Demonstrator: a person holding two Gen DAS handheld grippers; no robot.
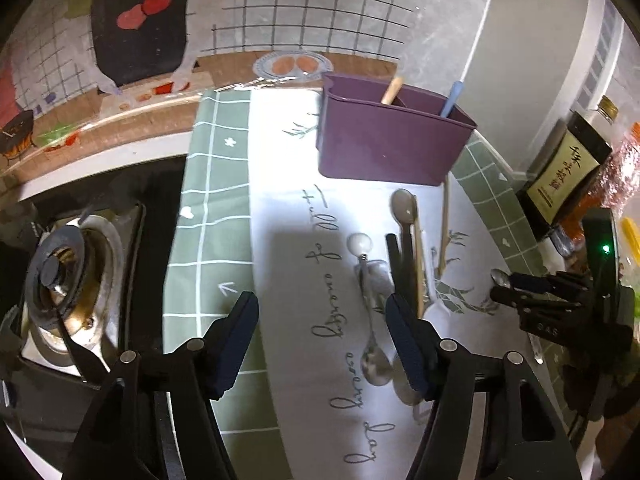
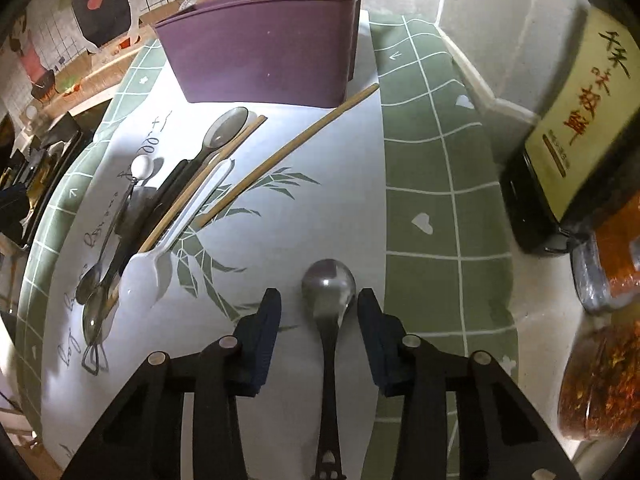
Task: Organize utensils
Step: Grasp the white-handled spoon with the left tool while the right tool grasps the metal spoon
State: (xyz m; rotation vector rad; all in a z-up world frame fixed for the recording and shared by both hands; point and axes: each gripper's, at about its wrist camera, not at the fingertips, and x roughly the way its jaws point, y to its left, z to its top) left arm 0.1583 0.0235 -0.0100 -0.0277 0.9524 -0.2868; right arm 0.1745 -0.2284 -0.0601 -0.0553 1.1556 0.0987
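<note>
A purple utensil holder (image 1: 390, 140) (image 2: 264, 52) stands at the back of the mat, with a wooden handle (image 1: 391, 91) and a blue handle (image 1: 451, 99) in it. Loose utensils lie in front of it: a grey spoon (image 2: 224, 130), chopsticks (image 2: 296, 148), a white spoon (image 2: 160, 248), a white-knobbed utensil (image 1: 360, 245). My right gripper (image 2: 319, 312) is open, its fingers either side of a dark metal spoon (image 2: 329, 286) lying on the mat. My left gripper (image 1: 322, 316) is open and empty above the mat, left of the pile.
A gas burner (image 1: 60, 276) lies left of the mat. A dark bottle with a yellow label (image 2: 576, 120) (image 1: 566, 172) and jars of red chili (image 2: 600, 360) stand at the right. A wall runs behind the holder.
</note>
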